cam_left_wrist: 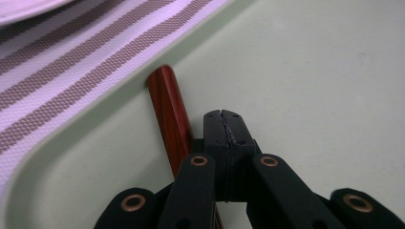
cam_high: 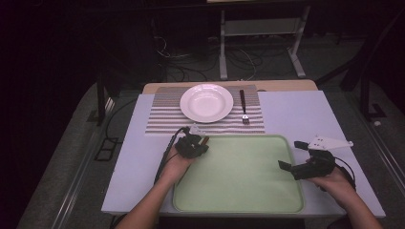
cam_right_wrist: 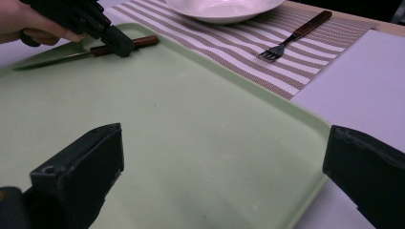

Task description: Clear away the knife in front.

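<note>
A knife with a red-brown handle [cam_left_wrist: 169, 114] lies along the far left rim of the pale green tray [cam_high: 239, 191]. In the right gripper view its handle [cam_right_wrist: 143, 42] points toward the striped placemat, and the blade runs back under the person's left hand. My left gripper [cam_left_wrist: 223, 117] is shut, jaws pressed together with nothing between them. The handle passes just to their left and underneath. In the high view the left gripper [cam_high: 203, 143] sits at the tray's far left corner. My right gripper [cam_high: 291, 154] stands open over the tray's right side, jaws empty [cam_right_wrist: 219, 148].
A white plate [cam_high: 206, 102] rests on a striped placemat [cam_high: 162, 119] beyond the tray, with a dark-handled fork [cam_high: 243, 107] to its right. The tray has a raised rim. White table surface [cam_high: 296, 114] lies to the right of the placemat.
</note>
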